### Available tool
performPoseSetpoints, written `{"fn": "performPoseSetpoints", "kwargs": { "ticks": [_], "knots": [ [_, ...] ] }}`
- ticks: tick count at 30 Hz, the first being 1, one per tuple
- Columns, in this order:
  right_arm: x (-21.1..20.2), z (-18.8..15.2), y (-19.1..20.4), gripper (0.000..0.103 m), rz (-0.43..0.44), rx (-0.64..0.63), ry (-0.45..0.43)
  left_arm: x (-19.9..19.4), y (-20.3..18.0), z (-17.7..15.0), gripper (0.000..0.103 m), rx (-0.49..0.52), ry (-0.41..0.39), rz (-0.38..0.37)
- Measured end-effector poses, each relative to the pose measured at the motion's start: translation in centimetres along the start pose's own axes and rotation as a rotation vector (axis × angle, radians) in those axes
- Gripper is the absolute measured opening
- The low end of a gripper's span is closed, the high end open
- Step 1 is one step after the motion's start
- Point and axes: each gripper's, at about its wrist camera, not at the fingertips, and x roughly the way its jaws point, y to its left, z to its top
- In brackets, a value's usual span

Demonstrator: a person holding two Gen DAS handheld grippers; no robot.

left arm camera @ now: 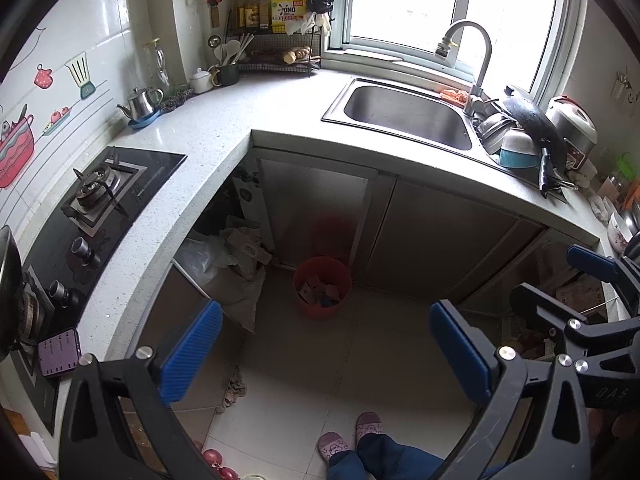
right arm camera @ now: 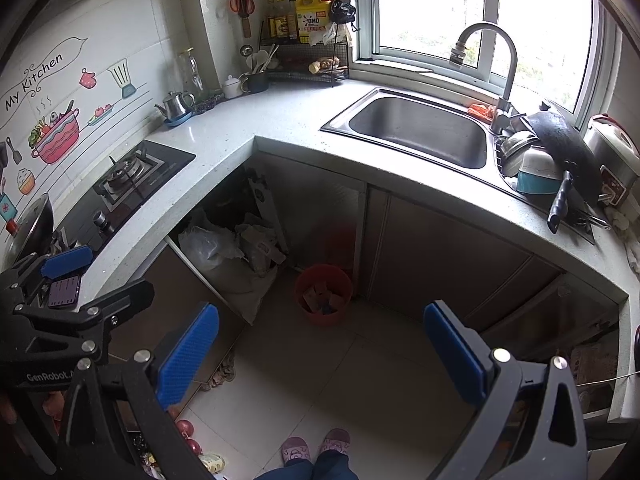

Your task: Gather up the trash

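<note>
The left gripper point(left arm camera: 326, 354), black with ribbed blue pads and lettered "GenRobot", and the matching right gripper point(right arm camera: 322, 354) both hang spread wide, holding nothing, above pale floor tiles. Ahead, a round red plastic bin point(left arm camera: 322, 286) of cardboard scraps stands against the cabinets. A yellow "OMO" jug point(left arm camera: 289, 9) stands on a wire rack; the wall sticker point(right arm camera: 34, 80) reads "My Kitchen".

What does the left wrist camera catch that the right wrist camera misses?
Left only: the right gripper at its edge, open and empty. Right only: the "My Kitchen" wall lettering and the left gripper, open. Both: the red bin on the floor with scraps inside, the sink, the stove and the person's slippers.
</note>
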Motion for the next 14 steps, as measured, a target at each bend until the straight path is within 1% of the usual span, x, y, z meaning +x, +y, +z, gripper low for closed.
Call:
{"fn": "performPoseSetpoints", "kwargs": {
  "ticks": [11,14],
  "knots": [
    [0.01,0.47,0.03,0.103,-0.004,0.001,-0.003,0.34,-0.02,0.23,0.103,-0.001,0.005,-0.014],
    [0.00,0.48,0.18,0.103,-0.004,0.004,-0.003,0.29,-0.38,0.35,0.103,0.006,-0.001,-0.007]
  ]
}}
